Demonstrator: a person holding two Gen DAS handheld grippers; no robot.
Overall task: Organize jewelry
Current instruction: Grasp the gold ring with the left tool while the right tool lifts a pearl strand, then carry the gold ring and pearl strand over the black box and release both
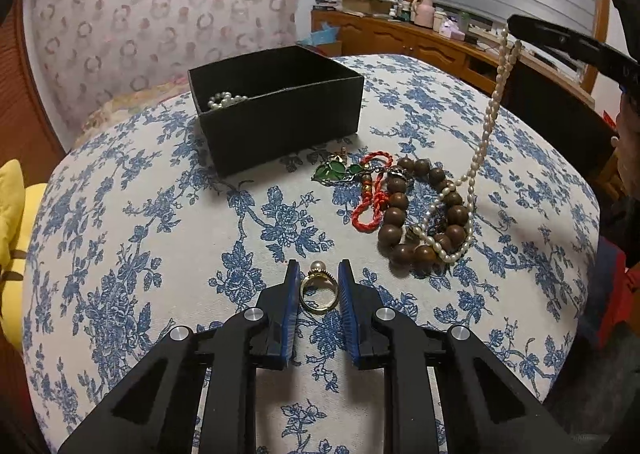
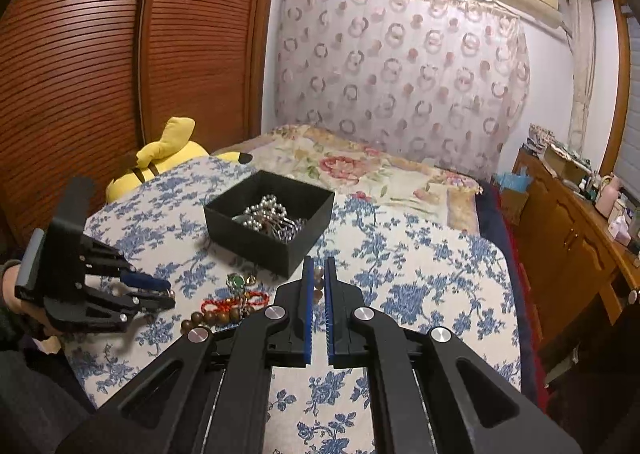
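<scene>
My left gripper (image 1: 319, 268) is shut on a gold ring with a pearl (image 1: 319, 288), low over the blue floral cloth (image 1: 160, 234). My right gripper (image 2: 319, 266) is shut on a white pearl necklace (image 1: 486, 125), raised above the table; the strand hangs down onto a brown wooden bead bracelet (image 1: 424, 213). A red cord bracelet (image 1: 372, 193) and a green leaf pendant (image 1: 330, 172) lie beside it. The open black box (image 1: 276, 105) stands behind them, with pearls inside (image 2: 266, 213).
A yellow plush toy (image 2: 168, 157) sits at the table's left edge. A bed with a floral cover (image 2: 352, 169) lies beyond the table. A wooden sideboard (image 2: 572, 230) with clutter runs along the right.
</scene>
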